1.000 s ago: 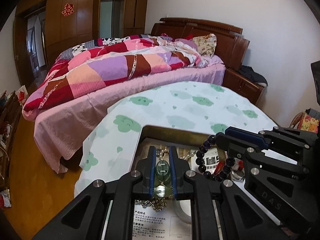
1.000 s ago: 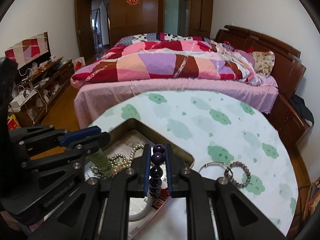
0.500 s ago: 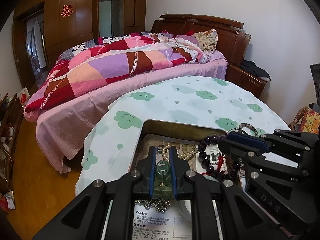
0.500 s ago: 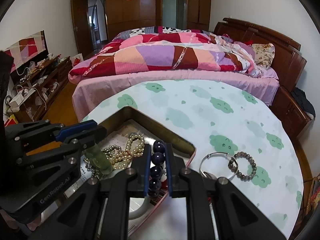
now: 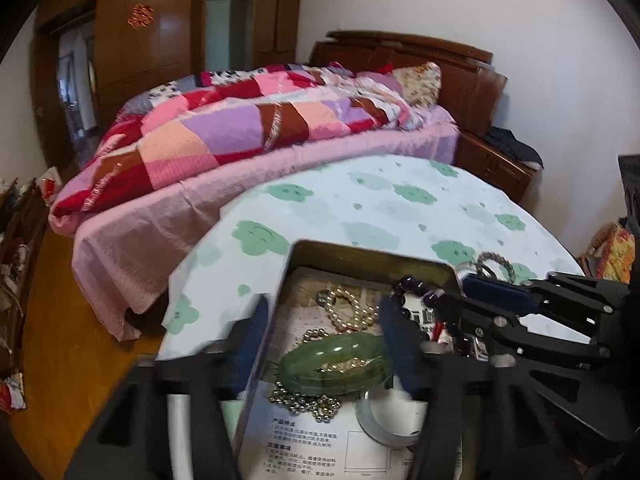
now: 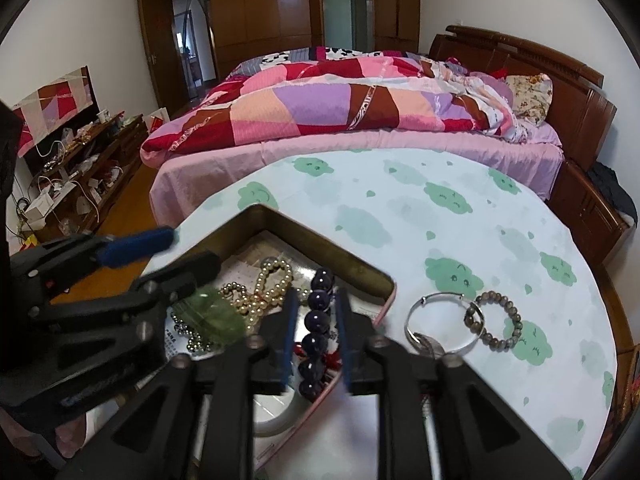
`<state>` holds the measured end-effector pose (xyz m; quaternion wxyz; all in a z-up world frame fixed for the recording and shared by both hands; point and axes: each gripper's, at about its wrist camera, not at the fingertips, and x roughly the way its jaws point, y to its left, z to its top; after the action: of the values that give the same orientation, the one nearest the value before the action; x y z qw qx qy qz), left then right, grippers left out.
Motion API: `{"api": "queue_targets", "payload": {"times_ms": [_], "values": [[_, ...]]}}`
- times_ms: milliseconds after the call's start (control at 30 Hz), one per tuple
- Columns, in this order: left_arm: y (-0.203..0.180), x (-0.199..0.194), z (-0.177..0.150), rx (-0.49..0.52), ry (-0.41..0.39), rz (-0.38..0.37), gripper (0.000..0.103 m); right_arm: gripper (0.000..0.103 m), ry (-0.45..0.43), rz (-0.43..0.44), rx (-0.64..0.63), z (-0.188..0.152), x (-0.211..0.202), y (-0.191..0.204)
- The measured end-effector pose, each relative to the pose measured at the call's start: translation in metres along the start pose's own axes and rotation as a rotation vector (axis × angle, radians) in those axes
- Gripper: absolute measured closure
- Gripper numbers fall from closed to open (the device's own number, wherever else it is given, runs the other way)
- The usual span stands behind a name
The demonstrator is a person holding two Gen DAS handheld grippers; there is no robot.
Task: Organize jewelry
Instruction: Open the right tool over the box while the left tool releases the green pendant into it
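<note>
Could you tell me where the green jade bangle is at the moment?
The green jade bangle lies inside the metal tin, on the gold bead chain, between the open left gripper's fingers, just below the pearl bracelet.

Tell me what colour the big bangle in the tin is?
Translucent green bangle; left wrist view shows it best.

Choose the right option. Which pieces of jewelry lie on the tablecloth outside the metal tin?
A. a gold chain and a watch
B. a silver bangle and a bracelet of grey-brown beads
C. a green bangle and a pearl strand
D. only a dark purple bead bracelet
B: the silver bangle and the grey-brown bead bracelet lie on the tablecloth, right of the tin.
</note>
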<state>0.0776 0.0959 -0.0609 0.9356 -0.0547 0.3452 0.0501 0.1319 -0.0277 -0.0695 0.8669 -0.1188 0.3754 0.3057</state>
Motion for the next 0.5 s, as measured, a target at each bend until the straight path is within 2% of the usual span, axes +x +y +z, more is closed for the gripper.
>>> {"api": "queue_targets", "payload": {"times_ms": [33, 133, 233, 500], "values": [[0.001, -0.004, 0.0, -0.004, -0.016, 0.003, 0.027, 0.072, -0.005, -0.003, 0.007, -0.001, -0.003, -0.003], [0.002, -0.011, -0.002, -0.021, -0.028, -0.03, 0.026, 0.064, -0.018, 0.009, 0.024, -0.007, -0.013, -0.013], [-0.001, -0.009, -0.005, -0.027, -0.019, -0.008, 0.026, 0.057, -0.03, -0.024, 0.044, -0.018, -0.022, -0.031], [-0.017, 0.003, -0.012, -0.054, 0.031, 0.059, 0.026, 0.056, 0.031, -0.174, 0.2, -0.059, -0.026, -0.115]]}}
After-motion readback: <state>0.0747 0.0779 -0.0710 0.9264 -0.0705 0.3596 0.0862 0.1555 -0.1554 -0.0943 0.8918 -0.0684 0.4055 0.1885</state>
